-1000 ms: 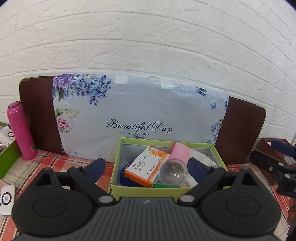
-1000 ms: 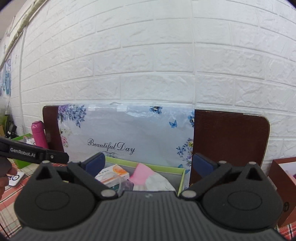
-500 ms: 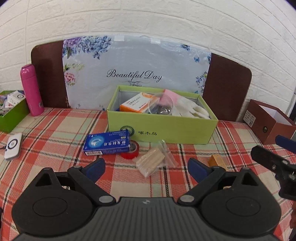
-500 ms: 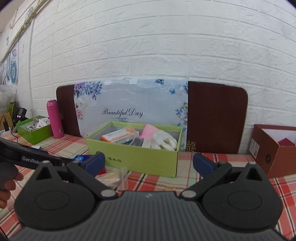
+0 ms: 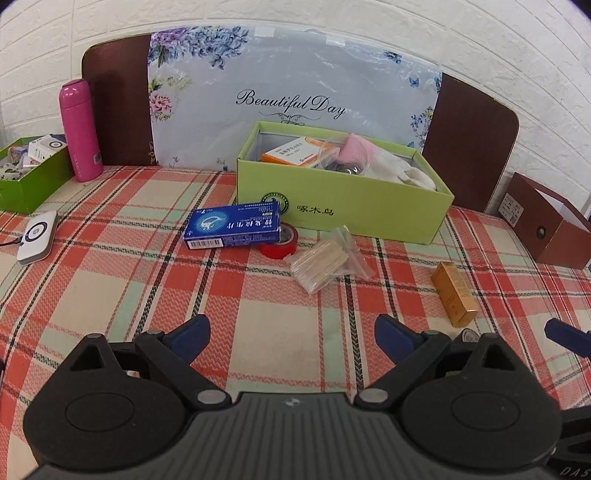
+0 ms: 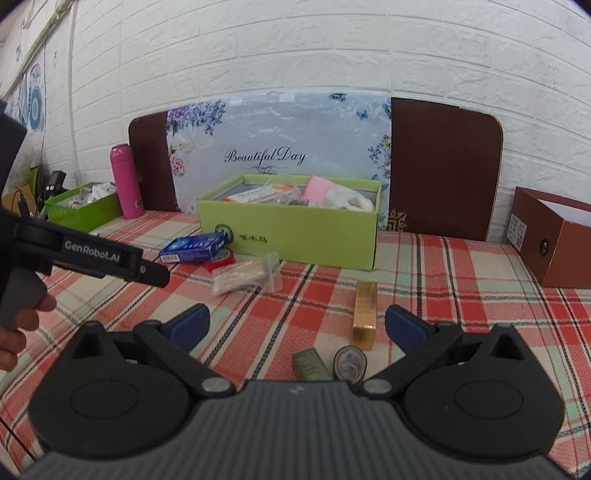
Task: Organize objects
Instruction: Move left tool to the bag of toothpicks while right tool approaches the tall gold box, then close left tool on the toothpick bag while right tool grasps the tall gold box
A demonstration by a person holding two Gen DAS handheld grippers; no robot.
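Both grippers have pulled back from the lime box, so loose items on the plaid cloth now show.

Left wrist view: the left gripper [image 5: 291,332] is wide open and empty. Ahead, the lime box [image 5: 343,206] holds an orange carton and gloves; before it lie a blue carton [image 5: 232,226], red tape [image 5: 282,245] and bagged toothpicks [image 5: 323,261]. The backdrop reads "Beautiful Day".
Right wrist view: the right gripper [image 6: 295,325] gapes empty, with a gold box [image 6: 365,310] just ahead; "GenRobot.AI" marks the other tool. Sorting looks partly done.

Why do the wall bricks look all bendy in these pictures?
In the left wrist view, the fisheye lens bows the brick wall and curves the tablecloth stripes; in the right wrist view, the wall bulges too, with dark rounded corners. Both are evenly lit and sharp.
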